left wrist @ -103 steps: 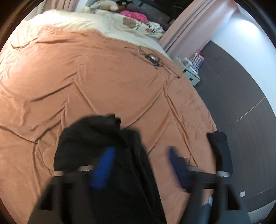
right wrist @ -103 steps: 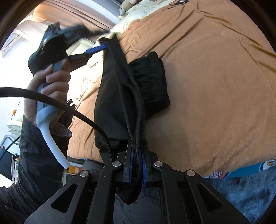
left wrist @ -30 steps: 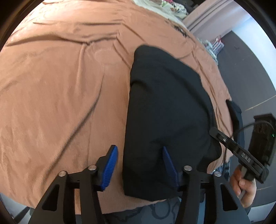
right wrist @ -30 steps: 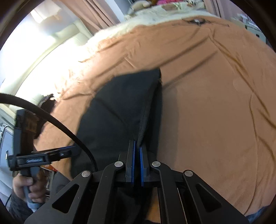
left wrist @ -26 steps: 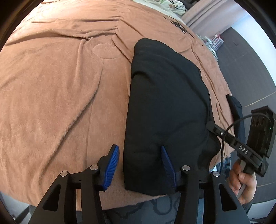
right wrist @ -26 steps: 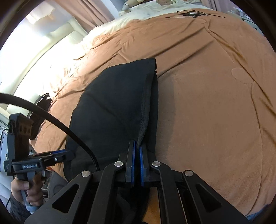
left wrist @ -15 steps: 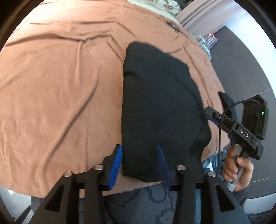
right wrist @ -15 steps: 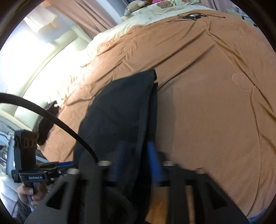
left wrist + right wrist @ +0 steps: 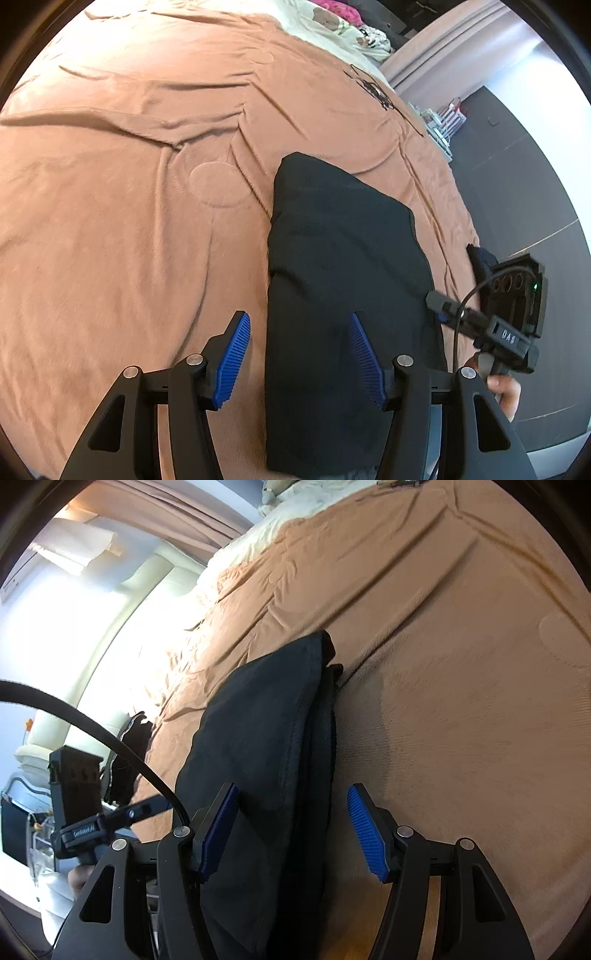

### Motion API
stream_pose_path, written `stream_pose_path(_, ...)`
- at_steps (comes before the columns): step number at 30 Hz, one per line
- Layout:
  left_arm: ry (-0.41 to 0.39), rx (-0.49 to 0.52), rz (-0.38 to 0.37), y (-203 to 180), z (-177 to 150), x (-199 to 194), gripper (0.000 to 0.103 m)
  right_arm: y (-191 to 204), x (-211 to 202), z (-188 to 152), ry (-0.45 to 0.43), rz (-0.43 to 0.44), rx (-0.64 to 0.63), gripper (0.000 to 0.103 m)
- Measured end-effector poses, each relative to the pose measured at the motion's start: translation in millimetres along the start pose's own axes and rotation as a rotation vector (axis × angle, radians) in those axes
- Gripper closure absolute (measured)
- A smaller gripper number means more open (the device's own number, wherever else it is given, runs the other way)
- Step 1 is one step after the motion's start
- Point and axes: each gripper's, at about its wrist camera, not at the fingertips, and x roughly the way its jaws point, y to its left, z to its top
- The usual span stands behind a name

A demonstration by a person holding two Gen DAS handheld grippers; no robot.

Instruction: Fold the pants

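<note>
Folded black fabric pants (image 9: 343,280) lie flat on a rumpled tan-orange fleece blanket (image 9: 129,221) that covers the bed, near its front edge, long axis running away from the cameras. In the right wrist view the same pants (image 9: 258,746) show stacked layers along their right-hand edge, with a small dark flap poking out at the far corner.

Left gripper (image 9: 301,360), black frame with ribbed blue pads: jaws spread wide, nothing between the pads. It hovers over the near left corner of the pants, the cloth's left edge running between the two fingers. No contact that can be made out.

Right gripper (image 9: 293,834), same build: jaws also spread wide, nothing pinched. The layered edge of the pants lies below the gap between its fingers.

Writing: white letters "DAS" on the side of the right gripper's body as seen from the left wrist view (image 9: 506,334). A white label on the left gripper's arm in the right wrist view (image 9: 85,829) is too blurred to read fully. A small green light glows on the black box above the "DAS" mark.

A black cable (image 9: 458,317) loops from that unit. Thin black wires (image 9: 376,88) lie far up the blanket. Cream bedding (image 9: 332,29) with printed figures sits at the head end; pinkish curtain (image 9: 436,48) beyond it.
</note>
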Motion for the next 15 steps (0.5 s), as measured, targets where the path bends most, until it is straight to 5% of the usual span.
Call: stream_pose_path(15,0.046,-0.04,-0.077,10,34,49,0.045,-35,26,23,0.05,0.101,0.043,0.043)
